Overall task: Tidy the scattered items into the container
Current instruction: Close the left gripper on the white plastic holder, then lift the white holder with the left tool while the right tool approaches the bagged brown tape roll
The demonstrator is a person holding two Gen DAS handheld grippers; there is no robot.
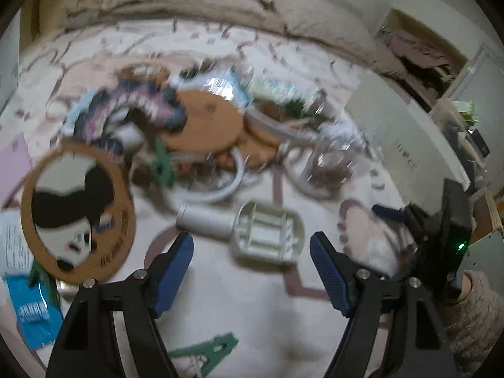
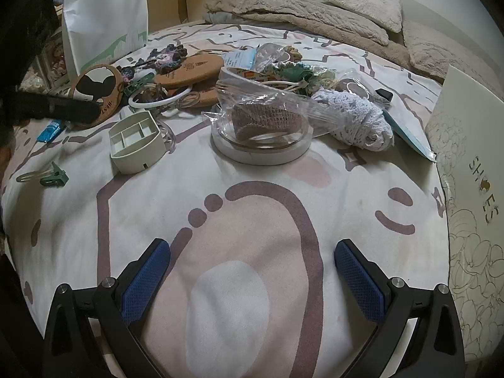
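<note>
Scattered craft items lie on a patterned bedsheet. A cream handled plastic tool (image 1: 267, 234) (image 2: 137, 145) lies just ahead of my open, empty left gripper (image 1: 252, 271). A panda cork coaster (image 1: 75, 214) (image 2: 94, 86), round cork mats (image 1: 204, 123) (image 2: 189, 69), a white hoop (image 2: 160, 97), green clips (image 1: 204, 351) (image 2: 52, 178), bagged pink crochet on a white ring (image 2: 264, 126) and white lace yarn (image 2: 356, 119) form the pile. My right gripper (image 2: 252, 280) is open and empty over bare sheet. A white shoe box (image 2: 469, 189) stands at right.
A white paper bag (image 2: 104, 19) stands at the back left in the right wrist view. Beige blankets and pillows (image 2: 302, 9) lie at the back. A blue packet (image 1: 34, 312) lies at the left. The other gripper (image 1: 441, 230) shows at right in the left wrist view.
</note>
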